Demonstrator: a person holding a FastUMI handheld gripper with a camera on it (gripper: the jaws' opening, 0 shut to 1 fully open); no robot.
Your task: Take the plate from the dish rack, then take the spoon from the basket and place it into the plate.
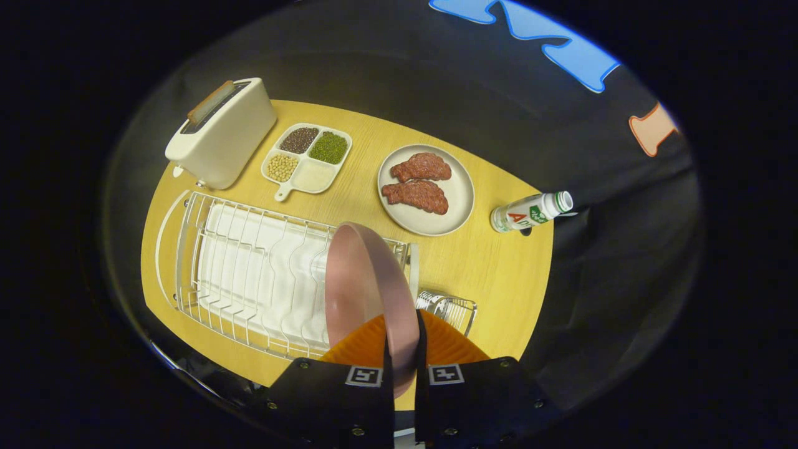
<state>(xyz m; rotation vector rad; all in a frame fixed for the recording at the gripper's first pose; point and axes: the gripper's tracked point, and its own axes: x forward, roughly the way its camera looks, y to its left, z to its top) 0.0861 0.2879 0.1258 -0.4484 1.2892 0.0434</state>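
Observation:
A pink plate stands on edge between my fingers, and my gripper is shut on its rim. The plate is held above the right end of the white wire dish rack. The rack's slots to the left of the plate are bare over a white drip tray. Just right of the plate, a small wire basket hangs on the rack's end; my orange fingers hide most of it and I cannot make out a spoon in it.
On the yellow table beyond the rack stand a cream toaster, a white divided tray of beans and grains, and a grey plate with two pieces of meat. A small bottle lies at the table's right edge.

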